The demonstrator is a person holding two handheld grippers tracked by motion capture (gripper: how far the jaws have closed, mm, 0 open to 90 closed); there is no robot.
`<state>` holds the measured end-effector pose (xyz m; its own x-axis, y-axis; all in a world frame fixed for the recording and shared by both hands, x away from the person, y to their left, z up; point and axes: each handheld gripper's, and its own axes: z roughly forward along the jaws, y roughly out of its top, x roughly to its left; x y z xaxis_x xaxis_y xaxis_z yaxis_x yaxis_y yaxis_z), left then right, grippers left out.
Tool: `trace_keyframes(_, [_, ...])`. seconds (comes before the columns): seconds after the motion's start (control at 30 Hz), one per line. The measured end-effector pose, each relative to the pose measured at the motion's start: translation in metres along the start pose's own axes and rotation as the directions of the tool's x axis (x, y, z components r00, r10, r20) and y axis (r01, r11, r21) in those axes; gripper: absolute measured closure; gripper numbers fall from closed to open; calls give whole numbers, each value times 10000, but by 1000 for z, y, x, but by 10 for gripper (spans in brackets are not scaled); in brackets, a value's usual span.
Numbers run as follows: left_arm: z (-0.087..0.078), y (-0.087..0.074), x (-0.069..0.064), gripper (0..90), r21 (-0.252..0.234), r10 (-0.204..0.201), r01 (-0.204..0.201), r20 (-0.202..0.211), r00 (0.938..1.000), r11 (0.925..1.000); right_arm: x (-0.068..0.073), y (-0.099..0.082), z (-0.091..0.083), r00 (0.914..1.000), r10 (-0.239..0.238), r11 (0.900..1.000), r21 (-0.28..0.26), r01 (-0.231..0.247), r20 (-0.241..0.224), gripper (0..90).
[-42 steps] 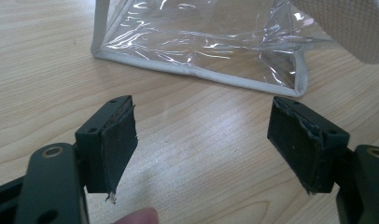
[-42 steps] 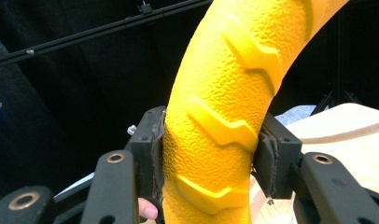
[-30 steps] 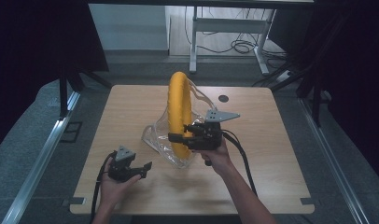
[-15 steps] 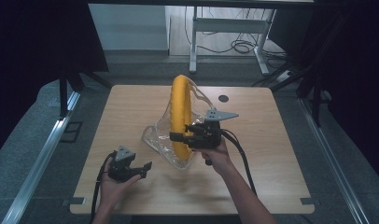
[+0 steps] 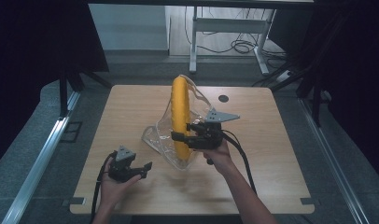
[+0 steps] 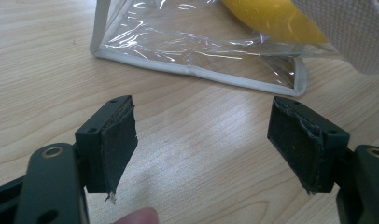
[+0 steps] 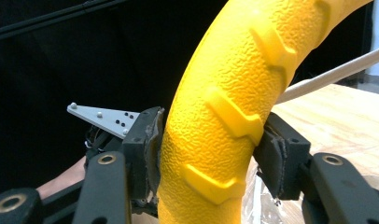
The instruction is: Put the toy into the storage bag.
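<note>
1. A pale wooden surface (image 5: pixel 271 140) sits in a dim room, and a person's two forearms reach onto it from the near edge.
2. Near the middle of the surface stands a clear plastic bag (image 5: pixel 162 140) with white piping along its seams, its open mouth facing up.
3. A yellow ring (image 5: pixel 179 112) with a pebbled skin and raised chevron ribs stands upright on edge, its lower part inside the bag and its upper arc rising above the bag's mouth.
4. The right gripper (image 5: pixel 190 136) is at the bag's right side; its fingers are clamped on the ring's lower half, one pad pressed against each side of the ring.
5. From the right gripper view, the ring (image 7: pixel 225 116) fills the gap between the two pads, and a thin white strap (image 7: pixel 327 74) of the bag crosses behind it.
6. The left gripper (image 5: pixel 143 170) is held in the person's hand in front of the bag and to its left, apart from it, low over the surface.
7. Its fingers (image 6: pixel 115 140) are spread wide with only bare wood between them, pointing at the bag's lower edge (image 6: pixel 197 70).
8. A small dark round hole (image 5: pixel 223 98) lies in the surface beyond the bag, to its right.
</note>
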<state>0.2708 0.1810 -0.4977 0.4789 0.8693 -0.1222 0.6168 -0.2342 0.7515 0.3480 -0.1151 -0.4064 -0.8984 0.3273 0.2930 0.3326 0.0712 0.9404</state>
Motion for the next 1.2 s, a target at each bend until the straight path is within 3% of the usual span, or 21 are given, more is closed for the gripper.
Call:
trace_keyframes(0.2, [0, 0, 0, 238, -16, -2, 2, 12, 10000, 10000, 3, -1, -2, 9992, -314, 9995, -25, 315, 260, 421])
trace_keyframes(0.73, [1, 0, -1, 237, 31, 12, -12, 7, 10000, 10000, 4, -5, -27, 9985, -453, 9978, -474, 467, 314, 421])
trace_keyframes(1.2, [3, -1, -2, 237, 84, 41, -41, 5, 10000, 10000, -15, -26, -71, 9911, -193, 9989, -398, 247, 1315, 427])
